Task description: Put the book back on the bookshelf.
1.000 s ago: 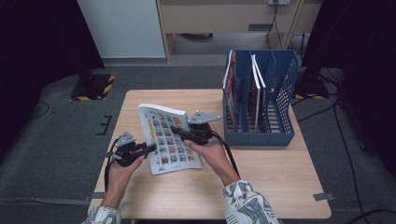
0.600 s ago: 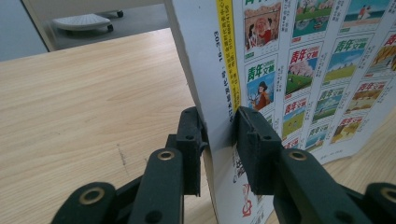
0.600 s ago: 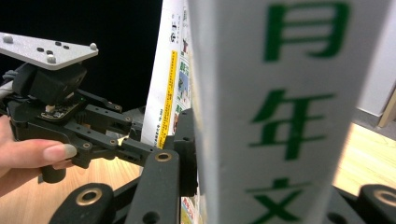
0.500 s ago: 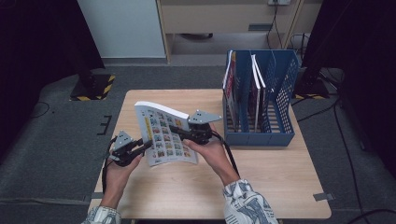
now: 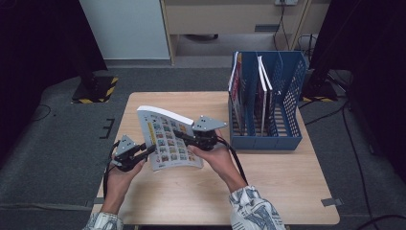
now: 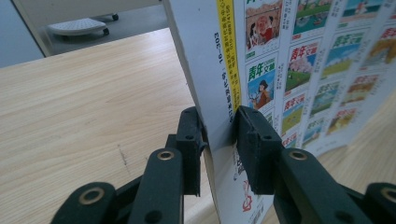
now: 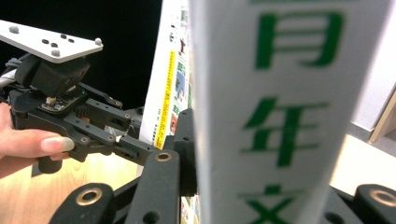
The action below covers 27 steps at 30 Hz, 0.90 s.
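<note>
1. A thick, glossy paperback book [image 5: 168, 139] with a white spine and a cover gridded with small colourful pictures is held tilted above the pale wood-grain worktop [image 5: 268, 187].
2. The left claw [image 5: 148, 150] clamps the book's lower left edge; its matte black pads [image 6: 254, 140] press both faces.
3. The right claw [image 5: 179, 134] grips the book's right edge.
4. A blue slotted plastic file rack [image 5: 287, 103] holding upright books stands just right of the right claw.

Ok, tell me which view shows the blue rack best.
The high view: the rack stands whole at the table's right, books upright in its slots. In the left and right gripper views the magazine clamped by both grippers blocks that side.
</note>
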Each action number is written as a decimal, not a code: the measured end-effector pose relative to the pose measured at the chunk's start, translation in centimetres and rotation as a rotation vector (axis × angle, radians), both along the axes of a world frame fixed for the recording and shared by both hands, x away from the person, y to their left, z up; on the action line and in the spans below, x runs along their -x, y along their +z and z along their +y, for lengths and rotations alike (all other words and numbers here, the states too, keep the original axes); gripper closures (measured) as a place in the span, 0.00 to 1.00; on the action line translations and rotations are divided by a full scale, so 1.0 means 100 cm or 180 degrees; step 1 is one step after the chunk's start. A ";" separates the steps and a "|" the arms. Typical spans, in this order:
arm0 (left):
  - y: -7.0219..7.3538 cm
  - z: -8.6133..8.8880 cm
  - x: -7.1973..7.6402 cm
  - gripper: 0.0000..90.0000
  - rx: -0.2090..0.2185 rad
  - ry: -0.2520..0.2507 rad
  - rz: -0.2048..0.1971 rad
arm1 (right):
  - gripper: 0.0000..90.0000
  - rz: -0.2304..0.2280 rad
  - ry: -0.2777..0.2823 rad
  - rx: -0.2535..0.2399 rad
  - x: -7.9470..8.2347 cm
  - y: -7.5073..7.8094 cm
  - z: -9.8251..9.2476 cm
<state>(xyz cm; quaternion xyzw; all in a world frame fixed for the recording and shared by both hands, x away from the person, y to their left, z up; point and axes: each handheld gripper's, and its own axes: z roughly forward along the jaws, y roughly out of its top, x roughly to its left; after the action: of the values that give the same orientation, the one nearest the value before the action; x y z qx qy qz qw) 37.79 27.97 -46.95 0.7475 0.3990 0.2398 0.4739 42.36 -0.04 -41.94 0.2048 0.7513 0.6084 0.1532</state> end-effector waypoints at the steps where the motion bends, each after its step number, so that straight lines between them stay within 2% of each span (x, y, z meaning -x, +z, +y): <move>1: -0.001 -0.001 -0.002 0.78 0.0033 0.0014 -0.0004 | 0.82 0.0004 -0.0019 0.0004 -0.001 0.000 0.000; 5: -0.003 -0.005 -0.010 0.78 0.0050 0.0066 -0.0093 | 0.81 -0.0008 -0.0051 -0.0060 -0.008 0.001 -0.002; 8: -0.003 -0.004 -0.009 0.78 0.0068 0.0037 -0.0097 | 0.81 -0.0029 -0.0051 -0.0084 -0.009 -0.001 -0.004; 21: -0.002 -0.004 0.000 0.78 0.0060 -0.0020 -0.0115 | 0.75 0.0113 -0.0010 -0.0256 -0.006 -0.004 -0.010; 27: -0.002 -0.003 -0.001 0.78 0.0065 -0.0029 -0.0119 | 0.75 0.0141 0.0082 -0.0250 -0.009 -0.005 -0.008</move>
<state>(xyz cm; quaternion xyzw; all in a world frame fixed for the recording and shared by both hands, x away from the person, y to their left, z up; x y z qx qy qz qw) 37.86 27.62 -47.17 0.7398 0.3892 0.2475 0.4899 43.23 -0.81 -42.48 0.2144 0.7327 0.6346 0.1205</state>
